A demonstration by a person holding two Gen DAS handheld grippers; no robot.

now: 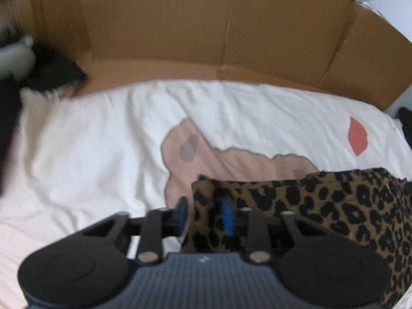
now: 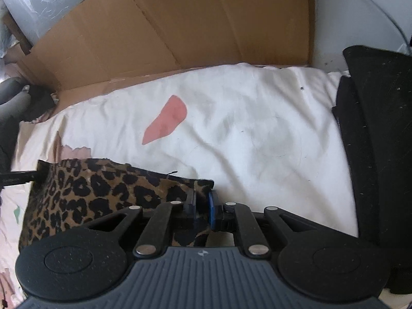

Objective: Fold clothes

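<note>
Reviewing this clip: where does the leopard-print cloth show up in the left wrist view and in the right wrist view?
Left wrist view: the leopard-print cloth fills the lower right, its left corner between the left gripper fingers.
Right wrist view: the cloth lies lower left, its right corner pinched in the right gripper.
Shared landmark: the red patch on the white sheet.

Matt leopard-print cloth (image 2: 85, 193), wrinkled white cotton sheet (image 2: 257, 128), corrugated cardboard (image 2: 180, 25)

White bedsheet (image 2: 257, 118) printed with pink and red patches; creased brown cardboard sheet (image 1: 206, 25) standing behind it; black fabric pile (image 2: 376, 141) at right.
</note>
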